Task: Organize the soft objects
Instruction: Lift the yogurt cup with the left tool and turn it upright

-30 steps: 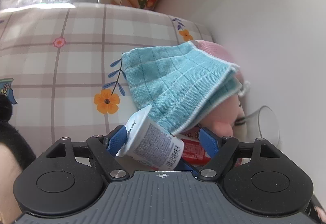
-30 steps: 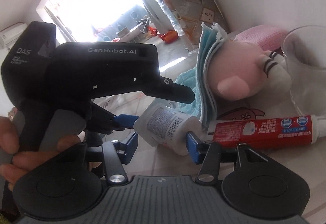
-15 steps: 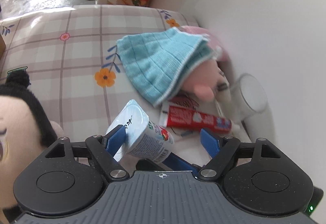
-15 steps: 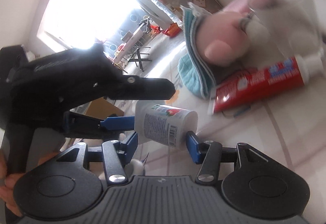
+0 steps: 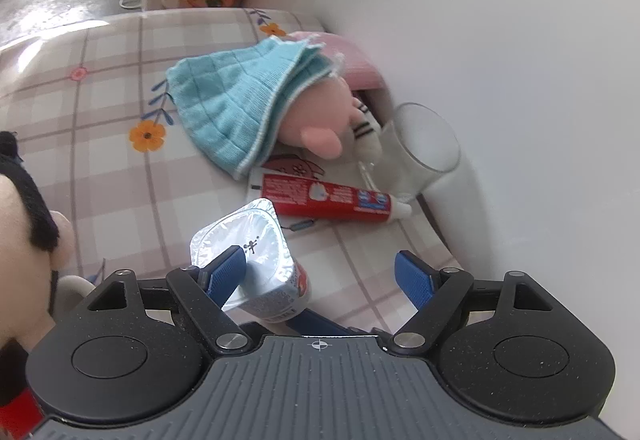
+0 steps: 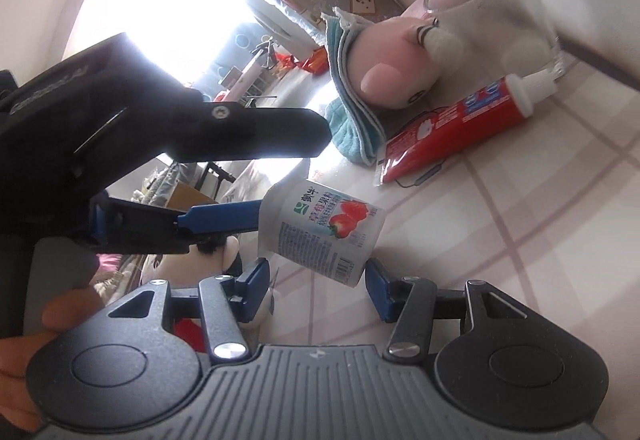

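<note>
- A table draped in a checked, flower-printed cloth (image 5: 120,176) is standing against a white wall (image 5: 500,40), with a bright room opening beyond its far edge.
- A white plastic strawberry yogurt cup with a foil lid (image 6: 320,228) is hanging tilted above the table's near edge. The right gripper (image 6: 316,274) appears to be pinching it end to end, lid to base.
- The left gripper (image 5: 320,258) is standing spread wide, with only one pad resting on the foil.
- The cup is probably light, thin-walled and easy to crush, and its foil easy to puncture, so holding it by the rim and base looks safest.
- Toward the wall-side edge, a folded teal ribbed cloth (image 5: 228,104) is lying over a pink plush toy (image 5: 312,120). Both look limp and light, best pinched at a thick fold or limb.
- A red toothpaste tube (image 5: 324,200) and a clear drinking glass (image 5: 424,144) are lying beside the pink toy.
- A black-haired plush doll (image 5: 24,208) is showing at the table's opposite edge.
</note>
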